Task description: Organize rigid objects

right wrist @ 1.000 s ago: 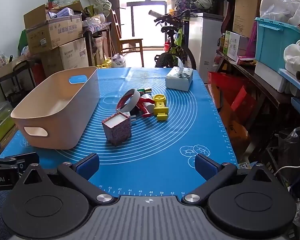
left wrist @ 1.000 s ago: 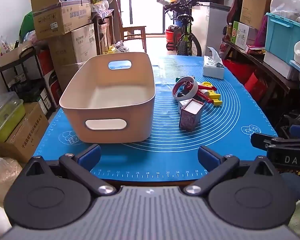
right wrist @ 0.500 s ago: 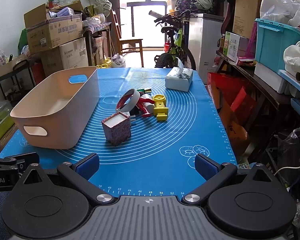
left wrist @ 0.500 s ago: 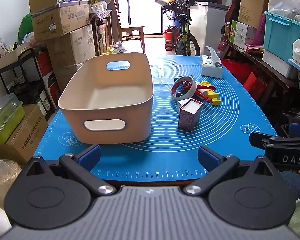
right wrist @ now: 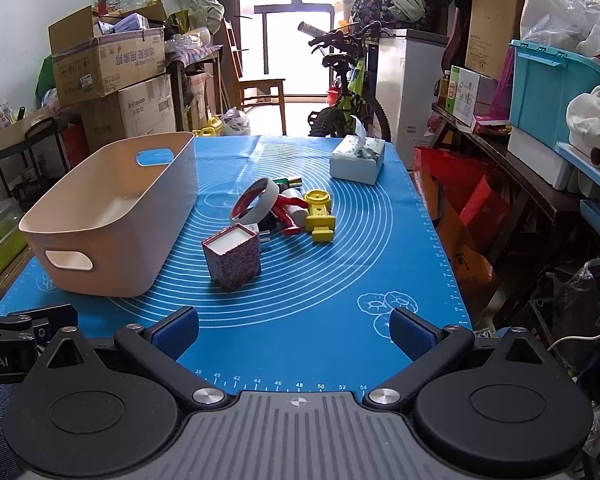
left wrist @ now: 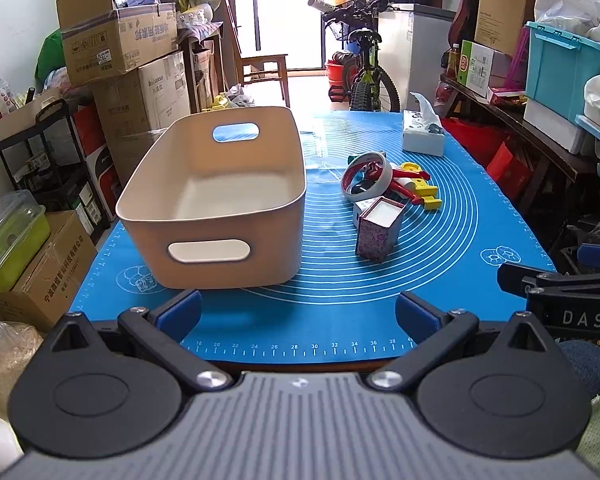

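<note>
A beige bin [left wrist: 220, 196] with cut-out handles stands empty on the left of the blue mat [left wrist: 452, 248]; it also shows in the right wrist view [right wrist: 112, 216]. Right of it lies a small patterned box [left wrist: 378, 234] [right wrist: 232, 256], a tape roll [left wrist: 366, 176] [right wrist: 256, 204], a red toy [right wrist: 288, 212] and a yellow toy [left wrist: 422, 192] [right wrist: 320, 216]. My left gripper [left wrist: 298, 312] is open and empty at the mat's near edge. My right gripper [right wrist: 294, 330] is open and empty at the near edge, in front of the patterned box.
A tissue box [left wrist: 423, 138] [right wrist: 358, 158] stands at the mat's far right. Cardboard boxes [left wrist: 116, 48] are stacked left of the table, a bicycle [right wrist: 348, 92] behind it, shelves with a teal crate [right wrist: 548, 92] on the right.
Both grippers have stayed open. The left wrist view has shifted slightly, with the bin a touch nearer. The objects have not moved.
</note>
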Motion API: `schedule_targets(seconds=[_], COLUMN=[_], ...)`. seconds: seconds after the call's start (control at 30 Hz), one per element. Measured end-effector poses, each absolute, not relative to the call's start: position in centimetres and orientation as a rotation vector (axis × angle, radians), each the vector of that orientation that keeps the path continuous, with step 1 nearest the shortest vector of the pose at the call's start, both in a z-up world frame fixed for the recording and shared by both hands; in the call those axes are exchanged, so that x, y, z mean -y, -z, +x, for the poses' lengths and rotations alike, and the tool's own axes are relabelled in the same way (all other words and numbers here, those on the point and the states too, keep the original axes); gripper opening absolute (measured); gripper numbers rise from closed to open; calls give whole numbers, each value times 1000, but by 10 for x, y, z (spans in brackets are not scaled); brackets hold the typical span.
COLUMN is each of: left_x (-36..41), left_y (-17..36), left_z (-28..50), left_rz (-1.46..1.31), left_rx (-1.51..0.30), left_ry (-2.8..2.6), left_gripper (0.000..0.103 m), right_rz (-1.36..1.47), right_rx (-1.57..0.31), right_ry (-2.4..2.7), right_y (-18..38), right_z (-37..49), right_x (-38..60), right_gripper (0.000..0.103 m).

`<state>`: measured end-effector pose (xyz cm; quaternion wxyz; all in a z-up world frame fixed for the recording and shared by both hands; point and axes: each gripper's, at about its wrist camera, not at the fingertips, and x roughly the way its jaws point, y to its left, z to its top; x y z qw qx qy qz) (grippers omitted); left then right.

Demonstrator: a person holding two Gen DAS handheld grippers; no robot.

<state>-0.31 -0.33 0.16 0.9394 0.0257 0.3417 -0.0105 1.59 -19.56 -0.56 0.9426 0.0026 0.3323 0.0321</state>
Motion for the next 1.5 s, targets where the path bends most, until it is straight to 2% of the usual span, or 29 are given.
schedule_targets(seconds=[1.5], left_x=[5], left_y=[0], left_z=[-3], left_rz=[58], left_rx=[-697], left_ry=[22], left_gripper=[102], right_rz=[8], right_rx=[-681], right_ry=[-66], right_y=[0], right_z=[15], right_x=[195], right_gripper=[100])
